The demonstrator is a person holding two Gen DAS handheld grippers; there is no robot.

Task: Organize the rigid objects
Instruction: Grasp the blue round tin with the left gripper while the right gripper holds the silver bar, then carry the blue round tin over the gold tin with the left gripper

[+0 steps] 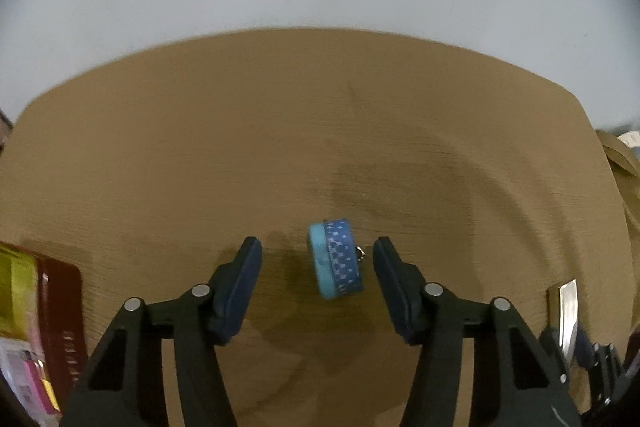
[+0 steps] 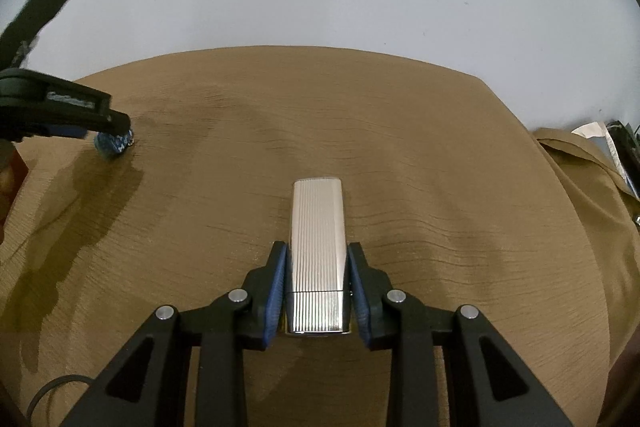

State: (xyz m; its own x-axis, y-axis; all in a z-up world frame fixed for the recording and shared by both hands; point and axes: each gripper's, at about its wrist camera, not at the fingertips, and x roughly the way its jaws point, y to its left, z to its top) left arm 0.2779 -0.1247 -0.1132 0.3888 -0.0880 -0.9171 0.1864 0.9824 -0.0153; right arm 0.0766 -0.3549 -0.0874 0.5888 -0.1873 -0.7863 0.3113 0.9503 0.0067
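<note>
A small round blue case (image 1: 335, 258) with a light-blue side and a patterned face lies on the tan cloth, on its edge, with a small metal loop on its right. My left gripper (image 1: 318, 257) is open around it, jaws clear of both sides. The case and the left gripper also show at the far left of the right wrist view (image 2: 114, 143). My right gripper (image 2: 317, 259) is shut on a ribbed silver rectangular lighter (image 2: 318, 247) that points forward between the pads. The lighter also shows at the right edge of the left wrist view (image 1: 567, 315).
The tan cloth (image 2: 440, 167) covers the table in front of a white wall. A dark red box with yellow and pink packets (image 1: 44, 319) sits at the left edge. Folded cloth and dark items (image 2: 612, 147) lie at the far right. A black cable loop (image 2: 52, 387) lies bottom left.
</note>
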